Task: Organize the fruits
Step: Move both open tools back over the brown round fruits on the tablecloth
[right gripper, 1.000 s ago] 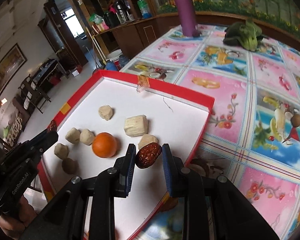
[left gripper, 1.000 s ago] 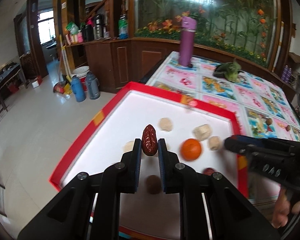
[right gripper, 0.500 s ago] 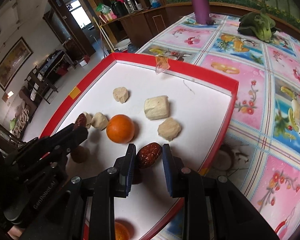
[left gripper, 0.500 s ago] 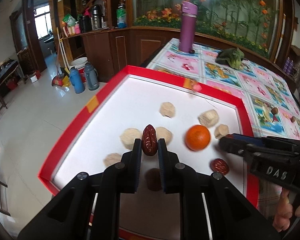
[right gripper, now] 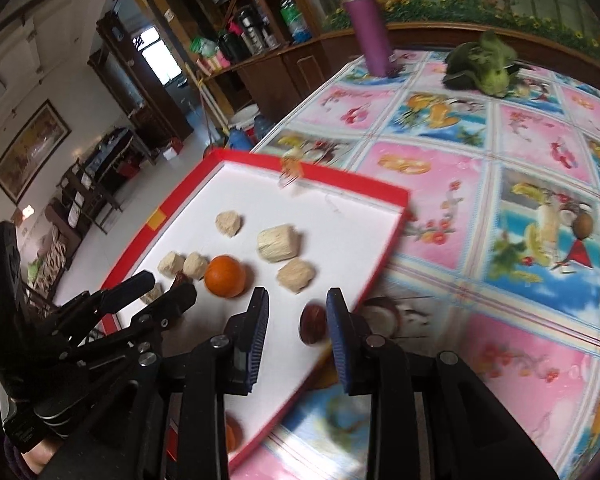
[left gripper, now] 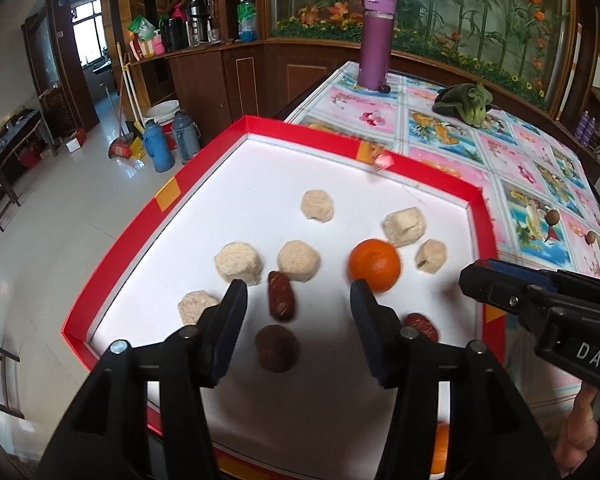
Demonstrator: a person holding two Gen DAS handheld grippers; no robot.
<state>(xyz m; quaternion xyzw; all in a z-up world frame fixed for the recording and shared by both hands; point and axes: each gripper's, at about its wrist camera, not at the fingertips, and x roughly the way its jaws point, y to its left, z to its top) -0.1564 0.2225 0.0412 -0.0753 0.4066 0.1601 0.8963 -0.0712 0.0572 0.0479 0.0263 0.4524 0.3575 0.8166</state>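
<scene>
A red-rimmed white tray point(left gripper: 168, 196) holds several pale beige chunks, an orange point(left gripper: 375, 265) and red dates. My left gripper point(left gripper: 296, 300) is open above the tray; a red date point(left gripper: 281, 295) lies between its fingers on the tray, with a dark round fruit point(left gripper: 277, 347) just below it. My right gripper point(right gripper: 298, 312) is open over the tray's right edge point(right gripper: 384, 256); a second red date point(right gripper: 313, 324) sits loose by its right finger. That date also shows in the left wrist view point(left gripper: 421, 325). The orange point(right gripper: 225, 276) lies left of the right gripper.
A purple bottle point(left gripper: 374, 56) and a green leafy vegetable point(left gripper: 466, 100) stand far back on the fruit-patterned tablecloth point(right gripper: 520, 160). Another orange point(left gripper: 440, 452) lies partly hidden at the tray's near edge. The table's left edge drops to the tiled floor.
Both grippers have opened and let go of their red dates, which now lie on the tray. Both have moved forward over the tray.
</scene>
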